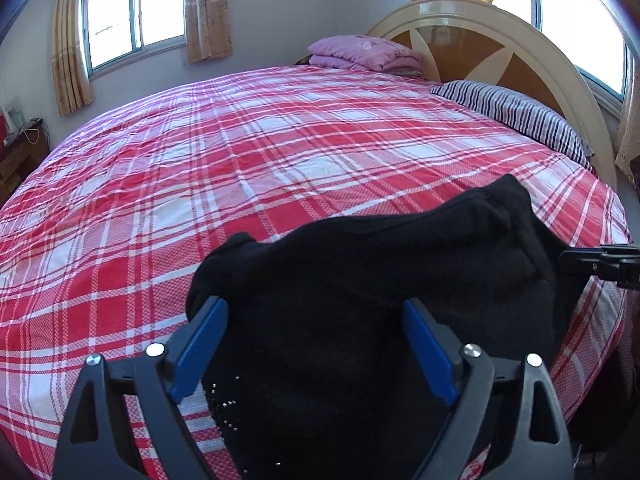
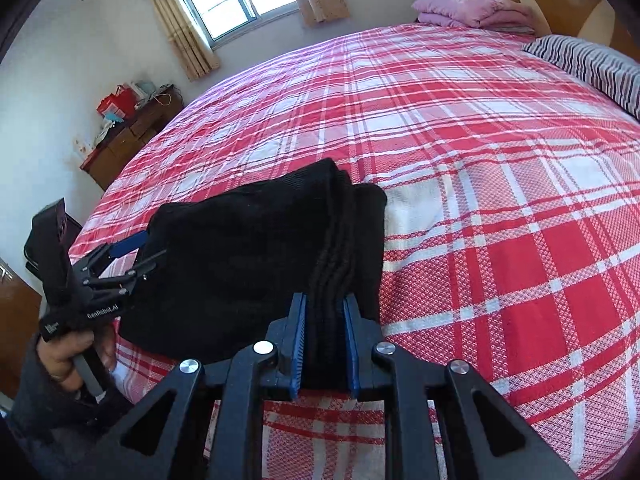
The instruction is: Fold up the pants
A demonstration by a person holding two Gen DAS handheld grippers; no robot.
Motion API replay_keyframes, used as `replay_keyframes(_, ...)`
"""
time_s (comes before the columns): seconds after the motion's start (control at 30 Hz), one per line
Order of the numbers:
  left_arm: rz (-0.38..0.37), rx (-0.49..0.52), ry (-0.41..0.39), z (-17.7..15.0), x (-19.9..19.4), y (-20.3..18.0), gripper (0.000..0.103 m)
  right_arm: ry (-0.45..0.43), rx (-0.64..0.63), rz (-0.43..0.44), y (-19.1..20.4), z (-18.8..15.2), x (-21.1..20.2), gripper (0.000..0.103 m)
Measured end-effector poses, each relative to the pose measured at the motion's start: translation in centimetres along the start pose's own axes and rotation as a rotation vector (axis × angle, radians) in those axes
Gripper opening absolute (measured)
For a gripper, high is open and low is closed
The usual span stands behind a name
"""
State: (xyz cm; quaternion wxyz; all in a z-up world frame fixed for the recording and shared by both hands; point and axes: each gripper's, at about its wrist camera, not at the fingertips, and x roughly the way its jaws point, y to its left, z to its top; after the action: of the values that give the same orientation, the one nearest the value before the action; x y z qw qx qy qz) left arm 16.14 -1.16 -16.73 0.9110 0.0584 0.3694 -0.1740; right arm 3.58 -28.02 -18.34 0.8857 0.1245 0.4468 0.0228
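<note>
Pants (image 2: 256, 256) folded on bed (image 2: 500, 200); right gripper (image 2: 324, 344) clamps edge; left gripper (image 1: 316, 344) spread.

A red-and-white plaid bedspread (image 1: 240, 152) covers the bed beneath a curved headboard (image 1: 492, 36). A folded pink quilt (image 1: 360, 54) and striped pillow (image 1: 520, 114) lie at its head; curtains (image 1: 206, 8) frame a bright window (image 1: 132, 12) above a cluttered wooden cabinet (image 2: 128, 136).

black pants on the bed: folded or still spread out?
Folded. The black pants lie as a compact bundle on the plaid bedspread, stacked layer edges showing along one side, where the right gripper pinches them.
</note>
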Motion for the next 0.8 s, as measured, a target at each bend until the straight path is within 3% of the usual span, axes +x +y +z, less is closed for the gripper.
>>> replay_keyframes(0.07, 0.006, 0.007, -0.001, 0.0, 0.0, -0.2, 0.094, -0.015, 0.005, -0.03, 0.2, 0.4, -0.4, 0.032)
replay_keyframes(0.17, 0.008, -0.002, -0.001, 0.0, 0.1, -0.3, 0.095, -0.125, -0.043, -0.096, 1.8, 1.5, -2.2, 0.044)
replay_keyframes(0.3, 0.012, 0.007, 0.001, -0.1, 0.2, -0.6, 0.095, -0.195, -0.071, 0.045, 3.9, 3.6, -2.5, 0.061)
replay_keyframes(0.4, 0.013, 0.009, 0.001, -0.2, 0.2, -0.7, 0.097, -0.135, -0.055, 0.125, 4.7, 5.0, 0.2, 0.062)
replay_keyframes(0.57, 0.008, 0.018, 0.003, -0.2, 0.3, -0.9, 0.098, -0.002, -0.032, 0.019, 3.5, 5.4, 5.5, 0.062)
replay_keyframes(0.8, 0.012, 0.023, 0.008, -0.2, 0.2, -1.2, 0.099, -0.034, -0.083, -0.013, 4.0, 4.6, 4.3, 0.062)
